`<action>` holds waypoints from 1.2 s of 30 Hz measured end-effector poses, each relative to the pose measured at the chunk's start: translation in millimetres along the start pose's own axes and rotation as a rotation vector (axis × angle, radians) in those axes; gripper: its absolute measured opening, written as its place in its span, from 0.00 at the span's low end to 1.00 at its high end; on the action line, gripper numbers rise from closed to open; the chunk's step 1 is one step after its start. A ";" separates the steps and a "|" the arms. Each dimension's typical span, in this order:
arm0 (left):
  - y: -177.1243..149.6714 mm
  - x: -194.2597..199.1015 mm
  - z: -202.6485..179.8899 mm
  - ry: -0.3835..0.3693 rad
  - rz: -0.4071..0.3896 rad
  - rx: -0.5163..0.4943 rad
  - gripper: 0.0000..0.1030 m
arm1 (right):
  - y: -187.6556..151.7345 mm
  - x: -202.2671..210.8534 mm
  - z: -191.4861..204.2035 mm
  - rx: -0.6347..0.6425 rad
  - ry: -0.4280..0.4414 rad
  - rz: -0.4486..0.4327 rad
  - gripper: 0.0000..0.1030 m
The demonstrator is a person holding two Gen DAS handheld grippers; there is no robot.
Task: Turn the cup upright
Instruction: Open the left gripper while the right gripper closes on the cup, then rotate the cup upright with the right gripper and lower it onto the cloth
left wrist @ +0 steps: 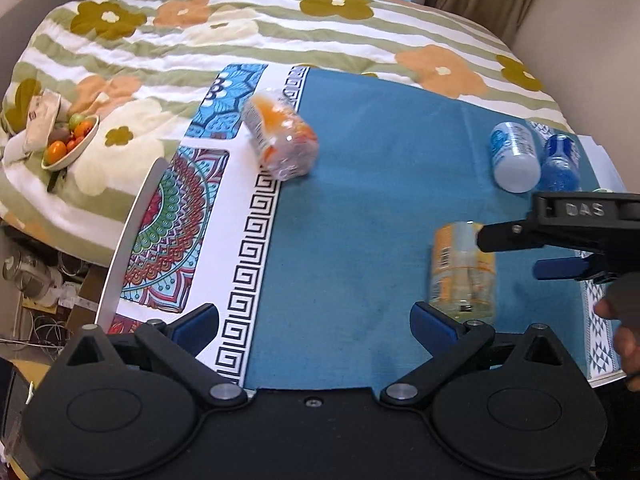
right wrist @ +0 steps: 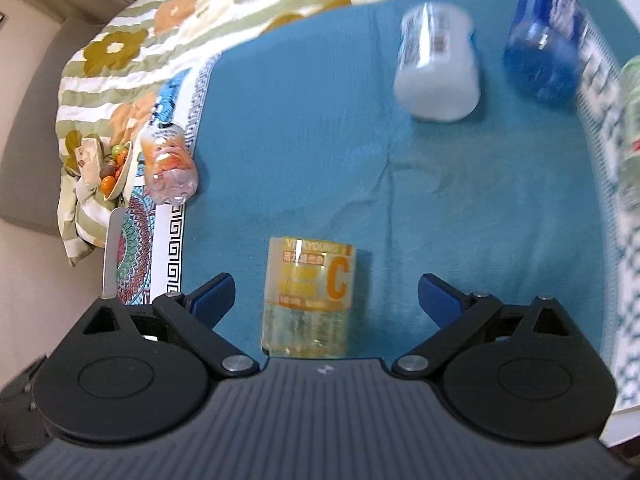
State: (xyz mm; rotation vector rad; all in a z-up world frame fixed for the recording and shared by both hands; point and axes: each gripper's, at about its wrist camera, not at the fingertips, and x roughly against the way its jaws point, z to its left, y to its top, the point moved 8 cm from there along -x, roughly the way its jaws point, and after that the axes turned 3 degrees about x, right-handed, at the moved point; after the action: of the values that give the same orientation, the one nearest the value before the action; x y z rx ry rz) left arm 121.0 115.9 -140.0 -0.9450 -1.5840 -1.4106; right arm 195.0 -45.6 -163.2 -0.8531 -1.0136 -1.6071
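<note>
Right wrist view: yellow cup (right wrist: 308,298) with an orange "C" label sits on the blue cloth (right wrist: 304,128) directly ahead of the right claw (right wrist: 326,300), its body between the two blue-padded fingers (right wrist: 212,294) but touching neither; jaws spread wide, nothing gripped; this framing looks like a lining-up for a side grasp, the wide gap leaving room to close round the cup's wall. Whether the mouth faces up or down cannot be told for sure, though the label reads right way up. Left wrist view: left claw (left wrist: 316,324) hangs back over the cloth, jaws likewise apart and empty, probably kept clear so the right claw (left wrist: 516,250) can work alone; same cup (left wrist: 462,268) appears just beside that claw's tip. Other cups stay apart: an orange one (left wrist: 280,136) tilted at the cloth's patterned border, a white one (left wrist: 514,156) and a blue one (left wrist: 560,164) side by side further off; a bowl of small fruit (left wrist: 70,142) rests on the flowered quilt (left wrist: 280,28).
</note>
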 end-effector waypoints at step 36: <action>8.2 -17.6 11.8 -0.025 0.024 -0.018 1.00 | 11.9 -17.1 11.8 -0.035 0.058 -0.007 0.71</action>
State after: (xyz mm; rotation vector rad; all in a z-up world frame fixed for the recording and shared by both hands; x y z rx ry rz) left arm 134.7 128.1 -153.5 -0.9929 -1.5749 -1.4037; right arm 211.1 -30.0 -171.4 -0.8225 -0.9511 -1.6508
